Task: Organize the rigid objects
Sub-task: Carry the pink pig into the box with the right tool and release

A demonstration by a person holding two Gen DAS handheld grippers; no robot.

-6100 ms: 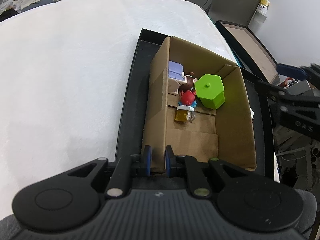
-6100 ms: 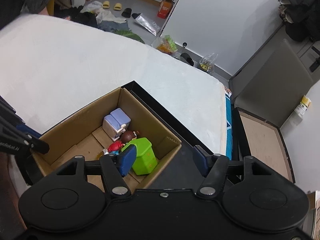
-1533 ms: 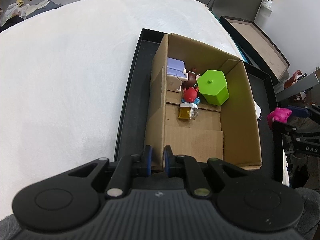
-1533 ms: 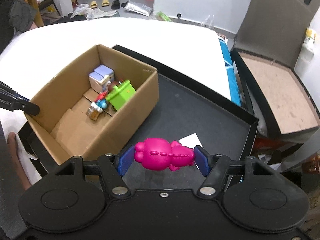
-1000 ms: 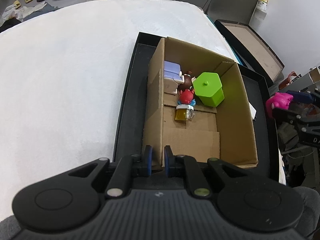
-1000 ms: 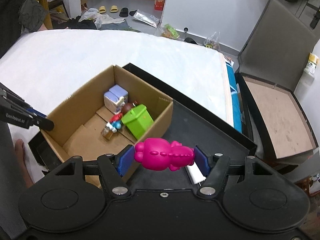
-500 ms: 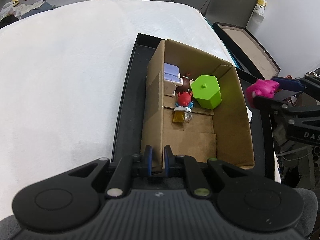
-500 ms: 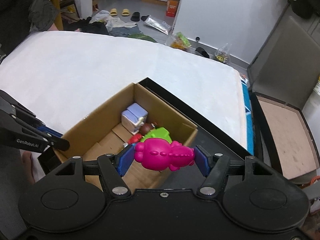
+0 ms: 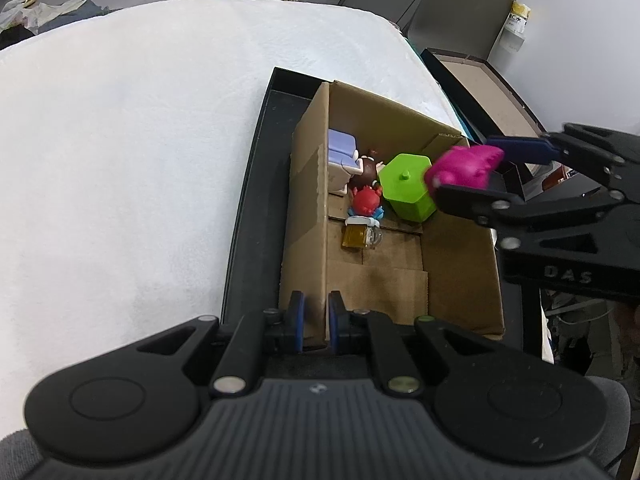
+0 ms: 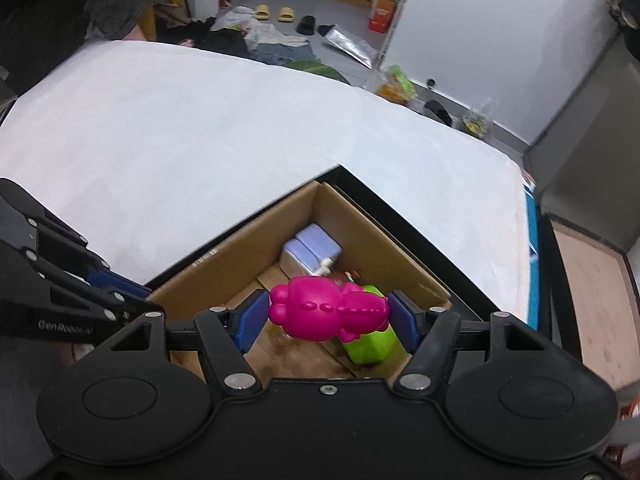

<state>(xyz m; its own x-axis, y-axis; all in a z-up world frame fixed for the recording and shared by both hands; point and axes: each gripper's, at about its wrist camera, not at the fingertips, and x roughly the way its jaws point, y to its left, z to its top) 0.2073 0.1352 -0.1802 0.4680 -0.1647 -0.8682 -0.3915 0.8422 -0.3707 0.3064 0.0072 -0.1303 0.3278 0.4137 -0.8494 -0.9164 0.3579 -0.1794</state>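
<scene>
A pink toy (image 10: 328, 314) is held sideways between the two blue pads of the right gripper (image 10: 328, 316), which is clamped on its two ends. In the right wrist view the toy is seen up in the air over the open cardboard box (image 10: 240, 248), and part of the box floor is hidden behind it. In the left wrist view the same pink toy (image 9: 464, 168) is seen from the side, blurred, over the right part of the box near the green pot (image 9: 408, 192). The left gripper (image 9: 314, 320) is closed tight on the near wall of the cardboard box (image 9: 308, 200), with one pad on each side of the wall. The left wrist view shows the whole floor of the box: a pale purple block (image 9: 342, 150), a brown round toy (image 9: 368, 168), a red and blue toy (image 9: 366, 202) and a small yellow mug (image 9: 360, 236) are all seen at the far end. In the right wrist view only the purple block (image 10: 310, 250) and a bit of the green pot (image 10: 372, 344) are seen well. The box is set in a black tray (image 9: 256, 208) on a white cover (image 9: 120, 160). Slippers (image 10: 274, 12) on the floor are shown most clearly in the right wrist view.
</scene>
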